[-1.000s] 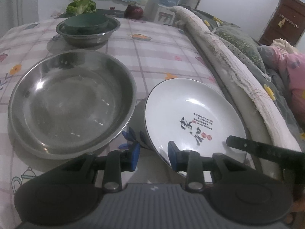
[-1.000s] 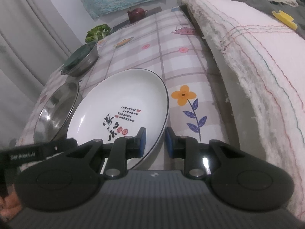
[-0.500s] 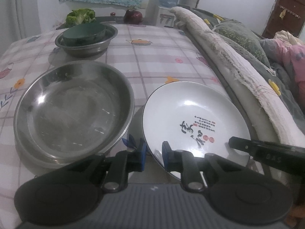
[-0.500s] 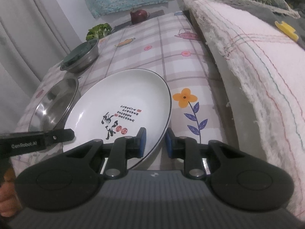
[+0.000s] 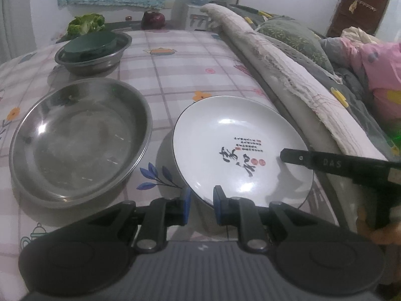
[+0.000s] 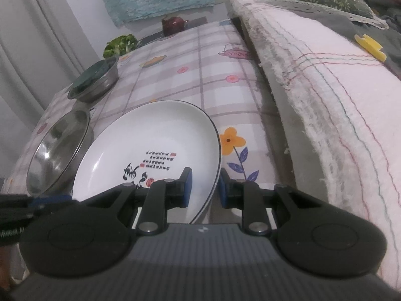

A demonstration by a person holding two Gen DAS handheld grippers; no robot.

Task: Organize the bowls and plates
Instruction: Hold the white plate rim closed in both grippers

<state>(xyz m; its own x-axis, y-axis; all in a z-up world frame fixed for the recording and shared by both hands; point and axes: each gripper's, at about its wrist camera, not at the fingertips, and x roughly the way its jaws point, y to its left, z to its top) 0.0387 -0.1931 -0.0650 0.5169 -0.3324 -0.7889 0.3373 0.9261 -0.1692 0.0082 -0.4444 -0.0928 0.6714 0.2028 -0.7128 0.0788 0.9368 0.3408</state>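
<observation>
A white plate [image 5: 233,140] with black calligraphy is held off the checked tablecloth, tilted. My left gripper [image 5: 201,202] is shut on its near-left rim. My right gripper [image 6: 204,188] is shut on its right rim; one of its fingers [image 5: 325,161] reaches over the plate in the left wrist view. The plate also shows in the right wrist view [image 6: 155,145]. A large steel bowl [image 5: 77,138] sits empty left of the plate. A smaller steel bowl [image 5: 94,55] farther back holds a dark green bowl [image 5: 90,42].
A rolled quilt [image 5: 288,75] and bedding run along the table's right edge. Broccoli [image 5: 86,22] and a dark red teapot [image 5: 153,20] stand at the far end. A curtain [image 6: 37,50] hangs on the left.
Both grippers have lifted the plate and pulled it slightly toward me and up; the left gripper's jaws closed on the rim. The steel bowls have not moved.
</observation>
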